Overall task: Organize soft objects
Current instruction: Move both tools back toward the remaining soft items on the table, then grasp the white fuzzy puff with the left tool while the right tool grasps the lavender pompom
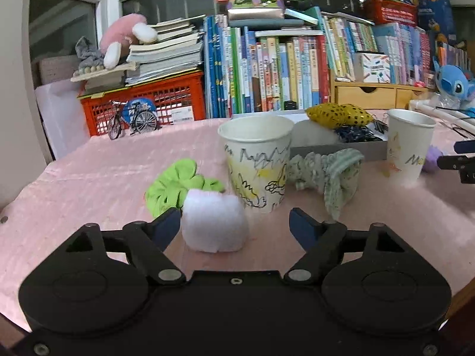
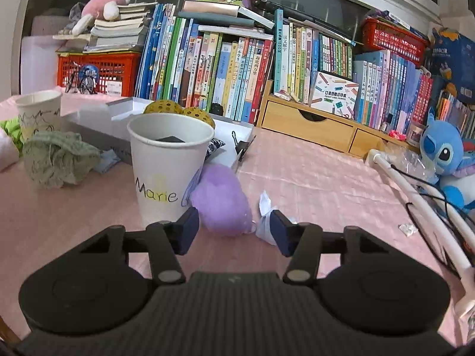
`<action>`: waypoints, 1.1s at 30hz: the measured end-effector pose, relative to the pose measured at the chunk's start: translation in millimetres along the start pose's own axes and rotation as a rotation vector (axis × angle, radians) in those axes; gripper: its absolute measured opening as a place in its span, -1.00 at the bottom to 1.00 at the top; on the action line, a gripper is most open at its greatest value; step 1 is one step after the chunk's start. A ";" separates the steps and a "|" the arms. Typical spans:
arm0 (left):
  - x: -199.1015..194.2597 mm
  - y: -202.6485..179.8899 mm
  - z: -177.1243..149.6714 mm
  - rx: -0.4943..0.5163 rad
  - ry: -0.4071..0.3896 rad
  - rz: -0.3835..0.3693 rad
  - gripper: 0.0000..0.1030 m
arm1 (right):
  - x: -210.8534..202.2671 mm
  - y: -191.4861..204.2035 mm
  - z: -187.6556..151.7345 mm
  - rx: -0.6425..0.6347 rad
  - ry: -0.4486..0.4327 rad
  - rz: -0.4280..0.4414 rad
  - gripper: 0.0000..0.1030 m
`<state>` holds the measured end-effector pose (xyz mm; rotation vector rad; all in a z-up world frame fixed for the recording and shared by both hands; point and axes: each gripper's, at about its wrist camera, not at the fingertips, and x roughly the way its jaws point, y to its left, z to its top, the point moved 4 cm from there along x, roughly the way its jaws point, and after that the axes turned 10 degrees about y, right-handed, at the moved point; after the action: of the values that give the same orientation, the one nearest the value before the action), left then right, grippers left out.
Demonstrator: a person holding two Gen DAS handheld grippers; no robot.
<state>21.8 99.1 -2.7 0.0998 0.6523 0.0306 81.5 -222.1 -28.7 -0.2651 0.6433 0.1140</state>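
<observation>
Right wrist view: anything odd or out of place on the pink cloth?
Yes. Crumpled white paper scraps lie loose beside the purple pompom, one against the right gripper; another bit sits farther right. They look like litter, not soft items.

We see soft, even indoor light, dark corners, edges bowing around the books [image 1: 267, 74], slight blur throughout.

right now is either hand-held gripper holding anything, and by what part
Nothing is clamped yet. The left hand-held gripper straddles the white pompom, the right hand-held gripper the purple pompom; gaps show beside both.
</observation>
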 end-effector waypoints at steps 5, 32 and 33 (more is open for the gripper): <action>11.0 6.0 -1.0 -0.031 0.012 0.035 0.52 | 3.8 4.9 2.4 -0.068 0.002 -0.027 0.21; 40.8 11.7 0.0 -0.103 0.073 0.041 0.05 | 32.9 18.2 15.1 -0.189 0.044 -0.056 0.31; 40.3 11.9 0.5 -0.103 0.074 0.039 0.04 | 34.2 19.1 15.7 -0.193 0.047 -0.055 0.27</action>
<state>54.2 113.2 -25.4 0.0118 0.7210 0.1063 114.2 -198.6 -41.3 -0.4728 0.6724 0.1174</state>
